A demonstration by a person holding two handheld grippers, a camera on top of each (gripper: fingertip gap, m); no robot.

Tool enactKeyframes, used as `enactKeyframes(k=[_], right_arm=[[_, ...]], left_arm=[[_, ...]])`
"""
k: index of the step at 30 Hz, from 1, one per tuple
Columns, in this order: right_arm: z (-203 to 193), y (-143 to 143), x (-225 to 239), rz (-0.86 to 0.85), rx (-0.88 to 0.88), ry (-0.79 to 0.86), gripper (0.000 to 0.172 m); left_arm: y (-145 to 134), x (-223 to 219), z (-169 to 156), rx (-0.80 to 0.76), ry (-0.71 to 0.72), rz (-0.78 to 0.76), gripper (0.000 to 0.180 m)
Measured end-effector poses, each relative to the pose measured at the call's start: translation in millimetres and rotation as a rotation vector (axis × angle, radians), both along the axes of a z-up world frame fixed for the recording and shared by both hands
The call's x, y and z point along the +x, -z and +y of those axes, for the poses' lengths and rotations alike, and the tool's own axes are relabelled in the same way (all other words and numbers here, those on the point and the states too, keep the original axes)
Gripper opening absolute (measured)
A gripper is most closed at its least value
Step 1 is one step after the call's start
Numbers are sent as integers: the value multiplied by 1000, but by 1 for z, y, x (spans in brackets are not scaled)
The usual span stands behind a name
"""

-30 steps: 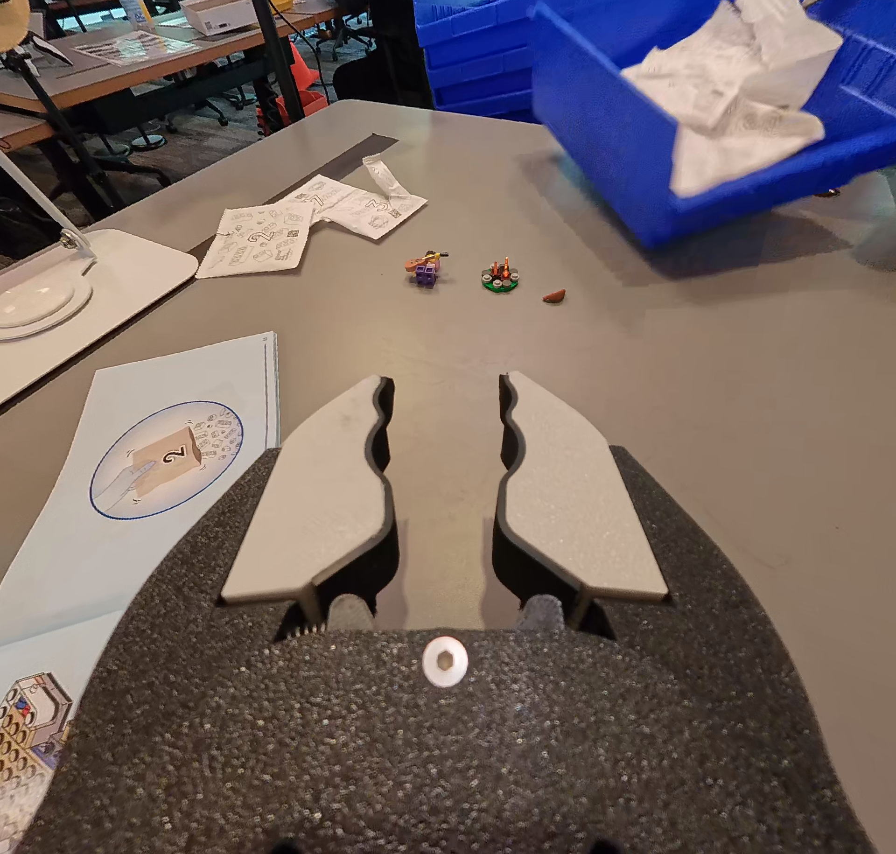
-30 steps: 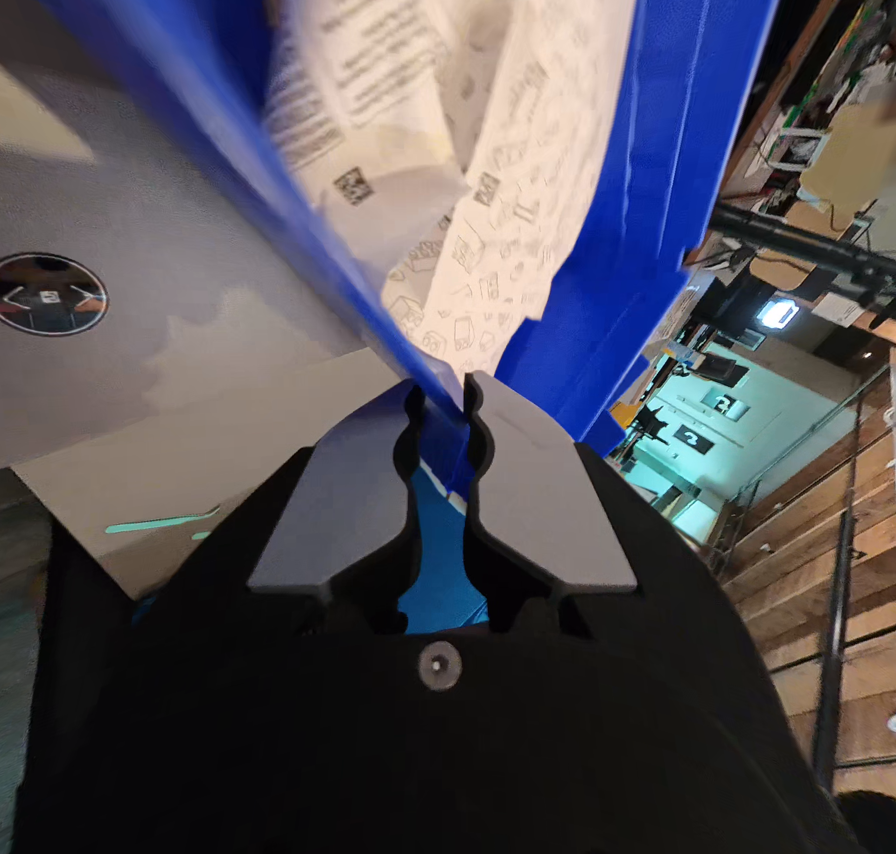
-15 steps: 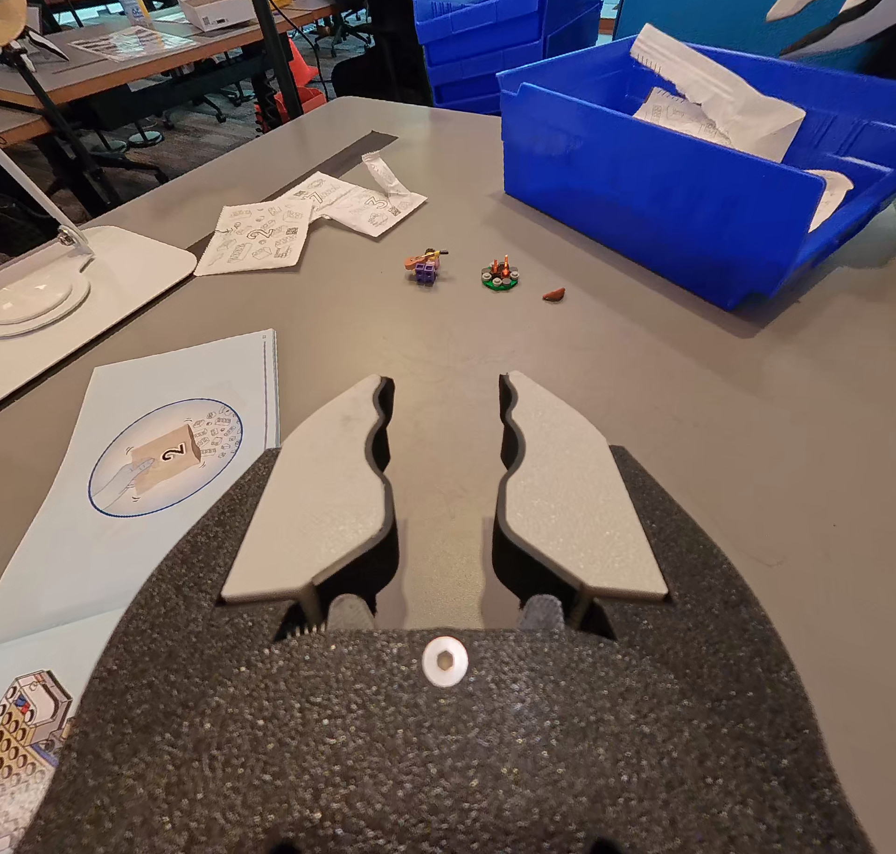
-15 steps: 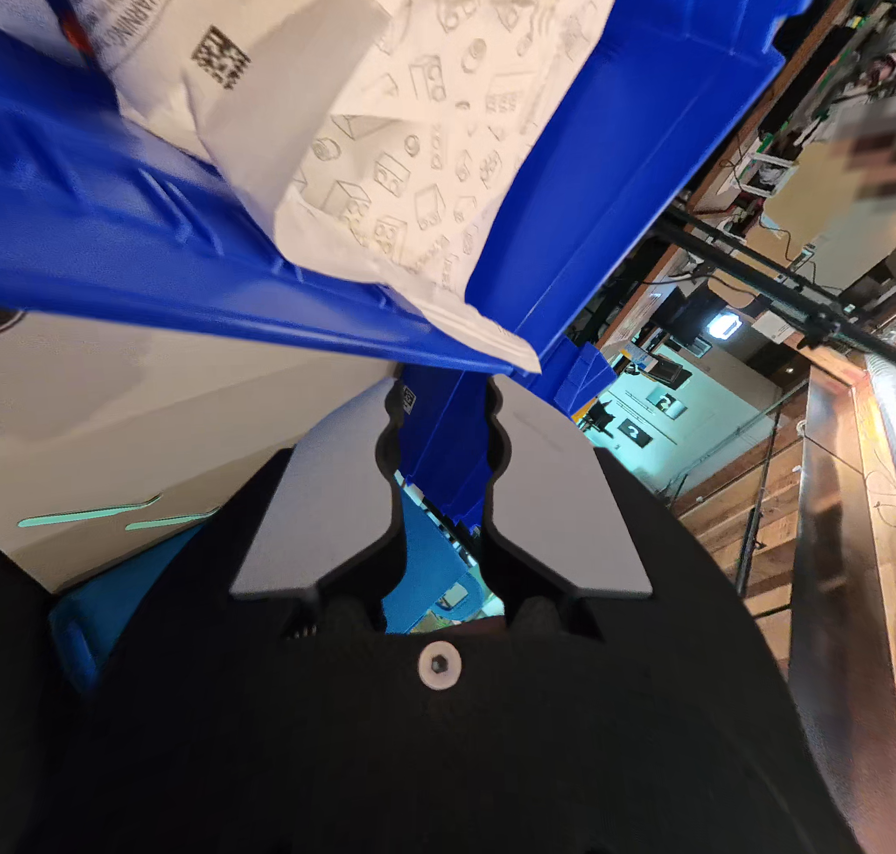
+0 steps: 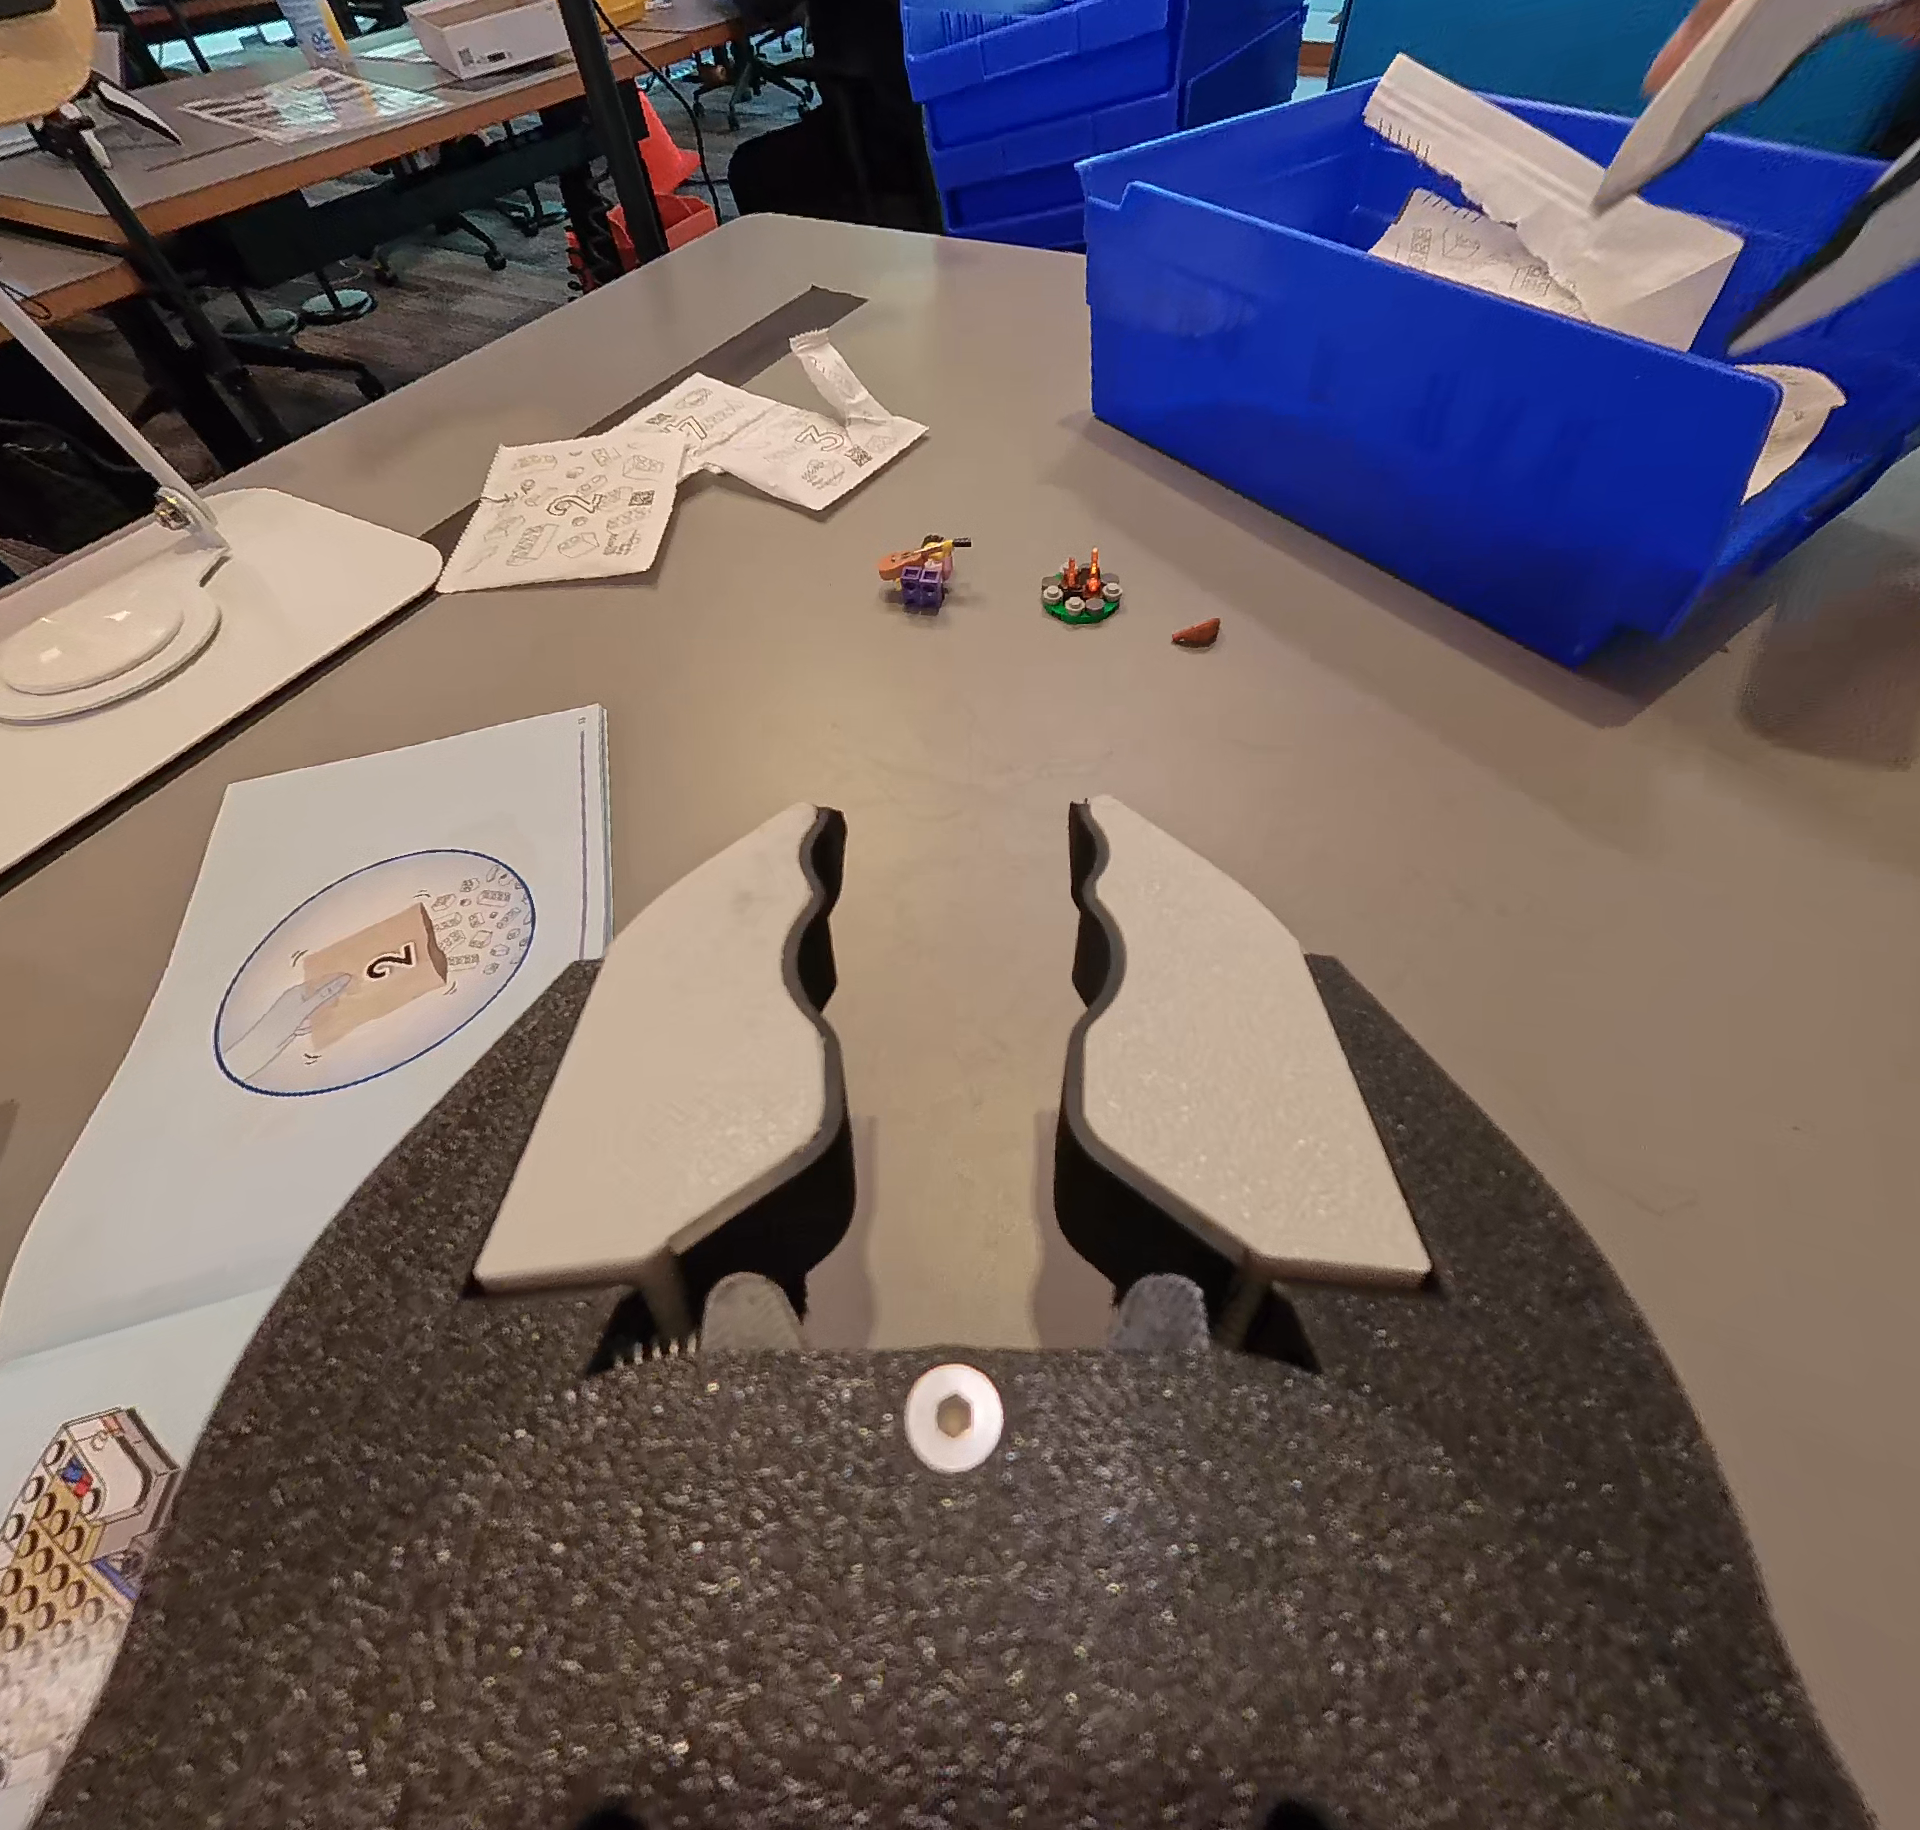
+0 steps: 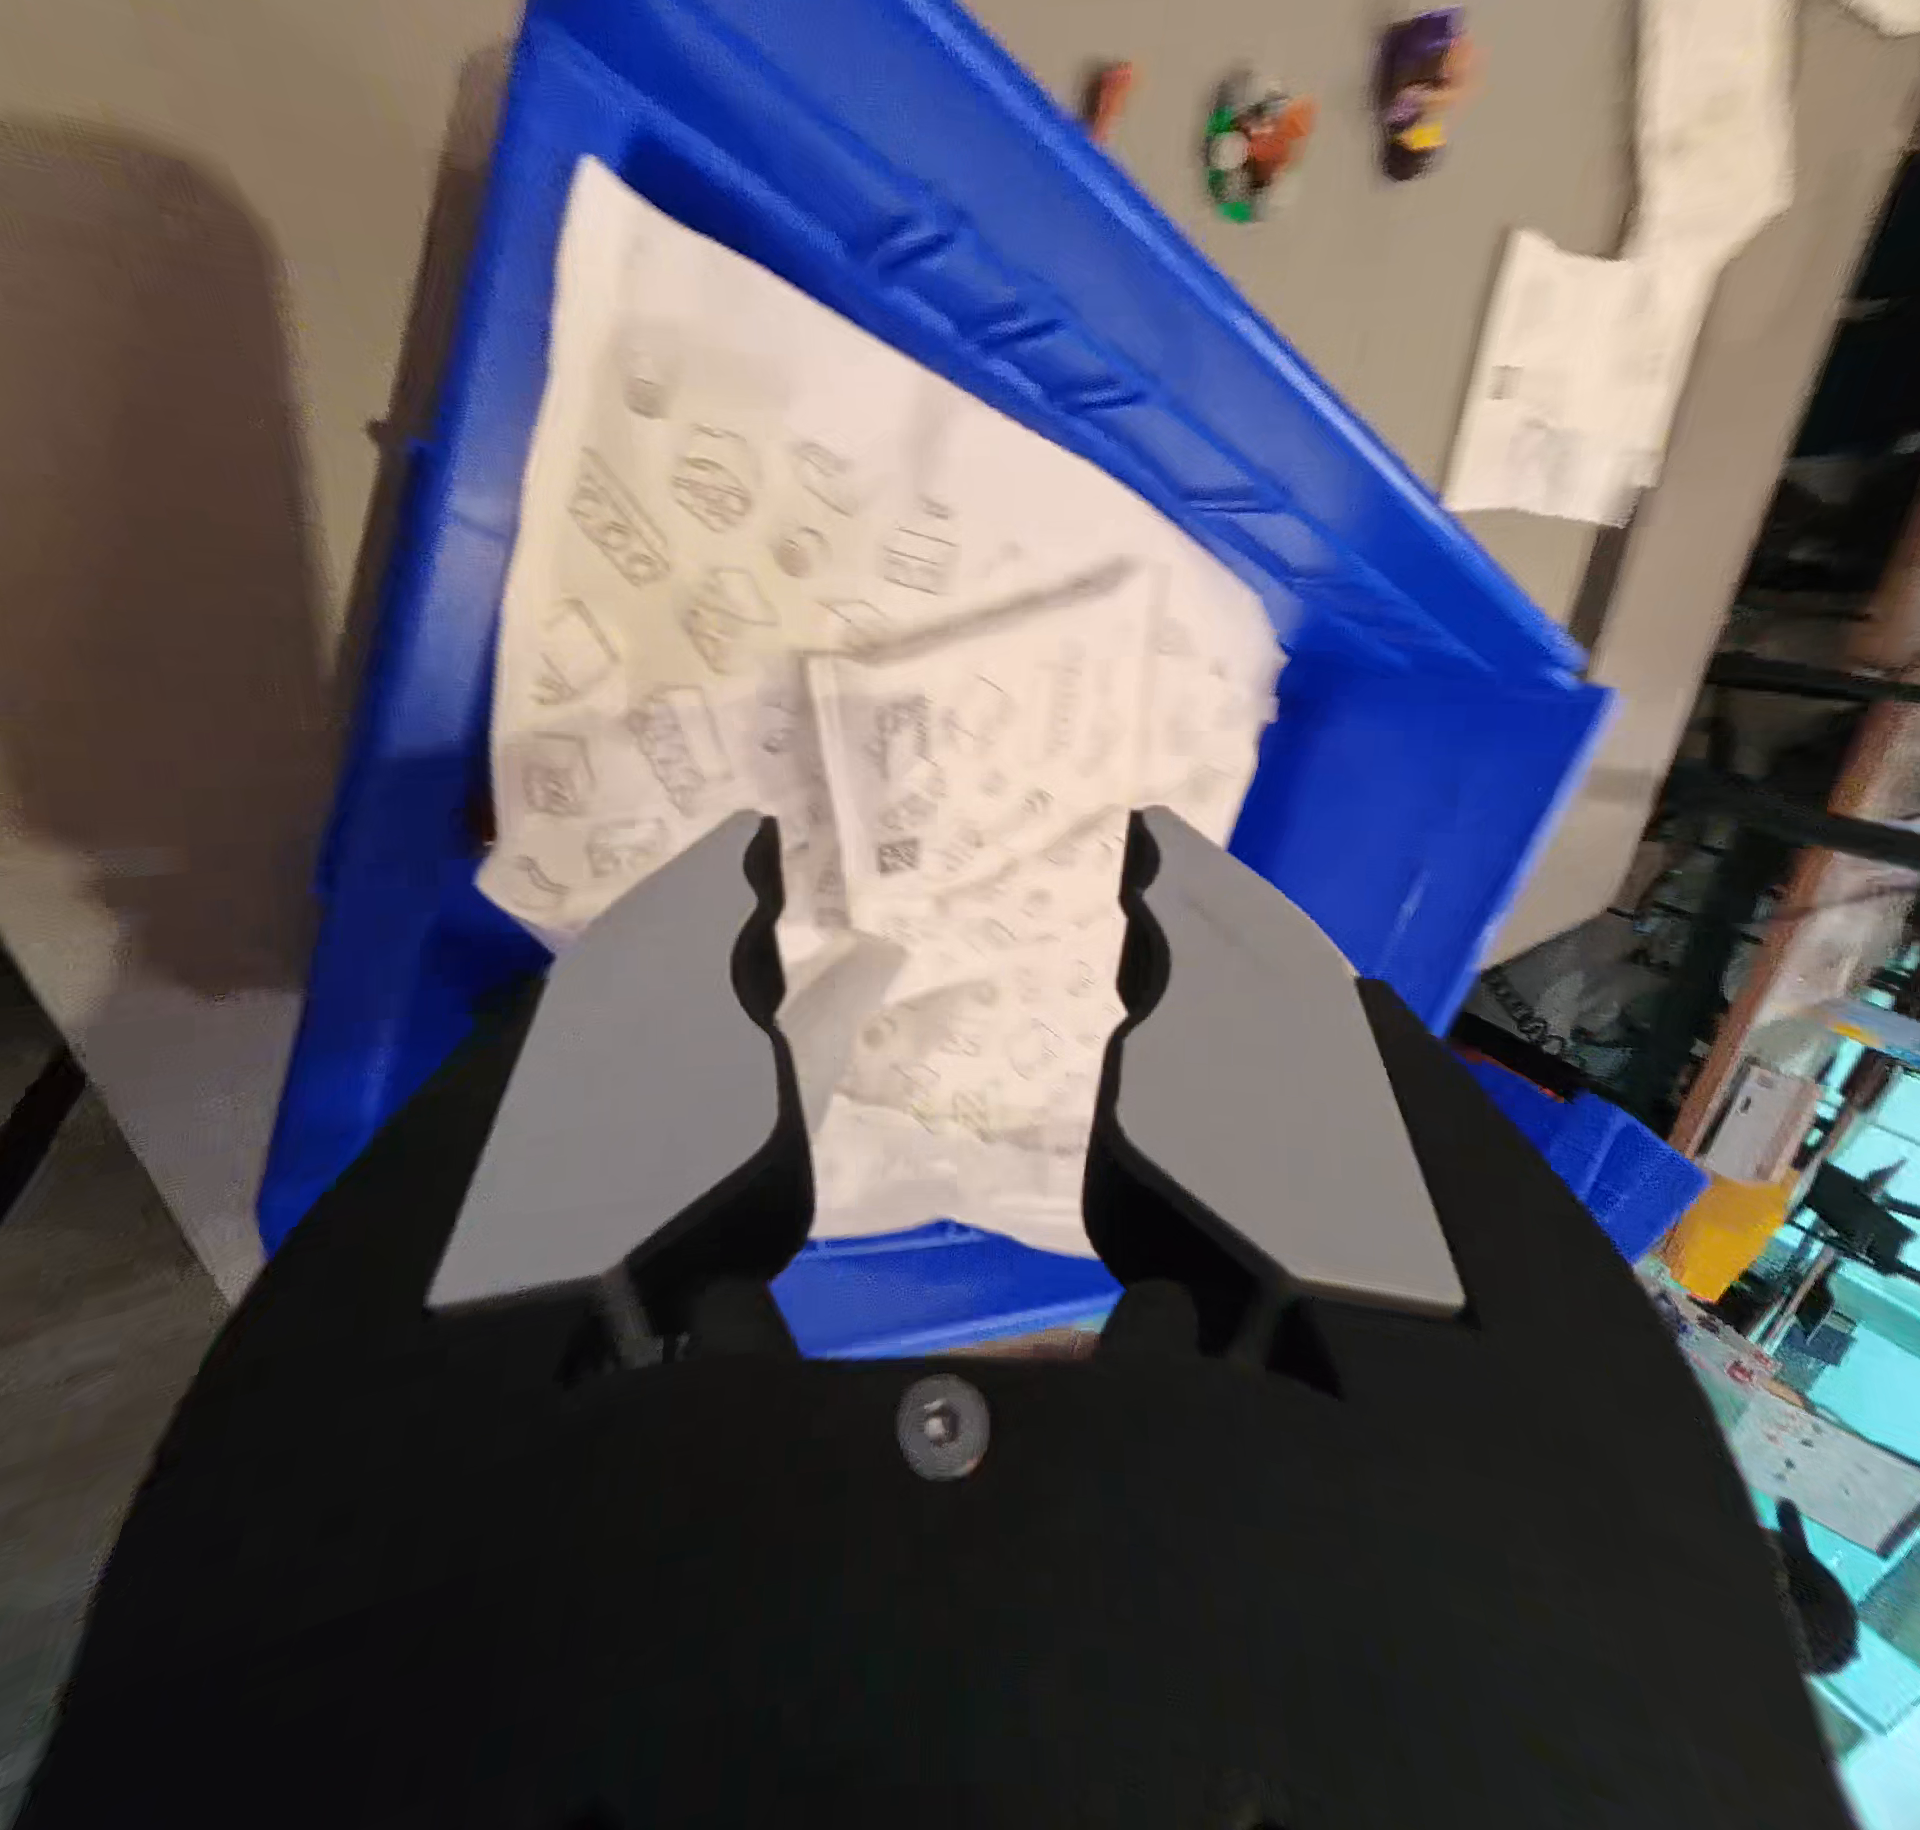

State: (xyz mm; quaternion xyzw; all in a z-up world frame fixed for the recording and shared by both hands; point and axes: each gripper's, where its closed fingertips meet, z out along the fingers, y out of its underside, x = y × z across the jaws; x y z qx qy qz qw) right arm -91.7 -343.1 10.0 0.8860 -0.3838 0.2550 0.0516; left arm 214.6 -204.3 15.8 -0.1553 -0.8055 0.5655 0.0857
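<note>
L gripper (image 5: 956,814) released, bare, over table (image 5: 1351,949). R gripper (image 6: 948,824) released above bin (image 6: 1039,253); only R view shows bags (image 6: 831,575) filling it.

The table (image 5: 1351,949) is seen in plain grey; the bin (image 5: 1403,409) in solid blue. The paper bags (image 6: 831,554) are printed white with black line drawings; a booklet (image 5: 260,1105) is shown pale blue.

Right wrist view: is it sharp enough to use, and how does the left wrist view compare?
Right wrist view: motion-blurred throughout; blue bin, paper bags and toy pieces smeared; only the open right gripper is crisp. Left wrist view: sharp, evenly lit, wide-angle bending at the edges; the right gripper's fingers blur at top right.
</note>
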Motion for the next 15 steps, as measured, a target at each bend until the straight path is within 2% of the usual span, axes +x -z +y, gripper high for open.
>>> enactKeyframes(k=[5, 6, 8, 9, 11, 15], right_arm=[[-17, 40, 3, 205, -103, 45, 66], [-24, 44, 2, 229, -131, 51, 59], [-31, 49, 4, 245, -148, 37, 29], [-34, 50, 5, 244, -147, 34, 18], [-40, 44, 9, 226, -150, 31, 10], [-57, 8, 21, 118, -168, 74, 6]], left_arm=[[-3, 1, 2, -9, -1, 6, 42], [-4, 1, 2, -12, 0, 10, 42], [-5, 1, 3, -17, 1, 12, 42], [-6, 2, 3, -19, 0, 12, 42], [-8, 3, 4, -23, -1, 16, 42], [-10, 4, 5, -31, -3, 26, 42]])
